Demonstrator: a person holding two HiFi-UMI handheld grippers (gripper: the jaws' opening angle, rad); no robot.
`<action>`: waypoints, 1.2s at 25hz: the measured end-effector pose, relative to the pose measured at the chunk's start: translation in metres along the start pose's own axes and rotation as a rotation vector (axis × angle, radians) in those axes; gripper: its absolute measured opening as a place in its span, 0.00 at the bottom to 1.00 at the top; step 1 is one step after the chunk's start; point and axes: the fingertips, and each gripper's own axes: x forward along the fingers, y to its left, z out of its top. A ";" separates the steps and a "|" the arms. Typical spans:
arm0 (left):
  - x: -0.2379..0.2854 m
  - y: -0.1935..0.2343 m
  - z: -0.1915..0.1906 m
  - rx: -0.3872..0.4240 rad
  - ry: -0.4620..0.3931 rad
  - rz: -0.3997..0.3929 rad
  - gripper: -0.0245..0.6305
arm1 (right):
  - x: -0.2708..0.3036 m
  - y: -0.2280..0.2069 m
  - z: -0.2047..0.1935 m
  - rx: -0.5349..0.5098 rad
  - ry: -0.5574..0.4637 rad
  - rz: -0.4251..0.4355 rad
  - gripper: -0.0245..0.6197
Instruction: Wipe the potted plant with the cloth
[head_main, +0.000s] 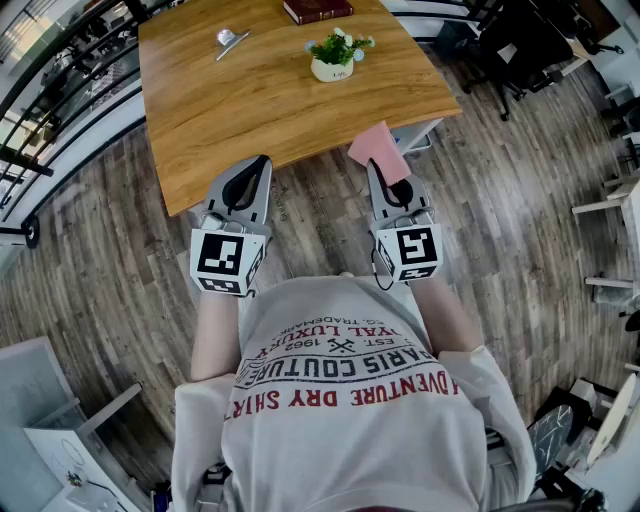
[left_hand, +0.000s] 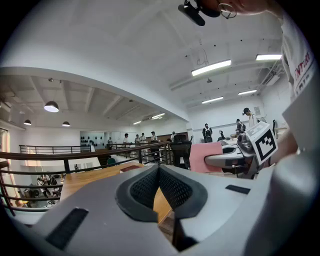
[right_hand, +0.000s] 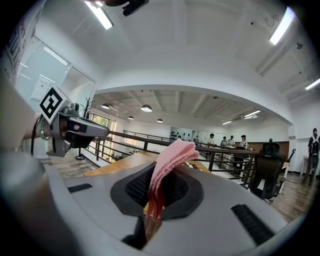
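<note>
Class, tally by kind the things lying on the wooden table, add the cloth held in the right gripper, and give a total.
potted plant: 1
book: 1
small metal object: 1
pink cloth: 1
Total: 4

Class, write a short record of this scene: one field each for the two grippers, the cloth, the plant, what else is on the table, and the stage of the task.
Left gripper: shut, empty, by the near edge of the table
Right gripper: shut on the cloth
Cloth: pink, folded, sticking out past the jaws
Plant: small, in a white pot, on the table's far side, untouched
Also on table: book, metal object
Stage: wiping not yet begun; both grippers well short of the plant
</note>
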 end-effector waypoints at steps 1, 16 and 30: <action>0.001 0.000 -0.001 -0.002 0.002 0.001 0.06 | 0.000 -0.001 -0.001 0.002 0.001 -0.001 0.09; 0.009 0.014 -0.003 -0.041 -0.028 -0.019 0.06 | 0.014 -0.001 0.002 -0.021 0.005 -0.013 0.09; 0.098 0.031 -0.029 -0.066 0.048 0.068 0.06 | 0.092 -0.087 -0.029 -0.003 0.016 0.048 0.09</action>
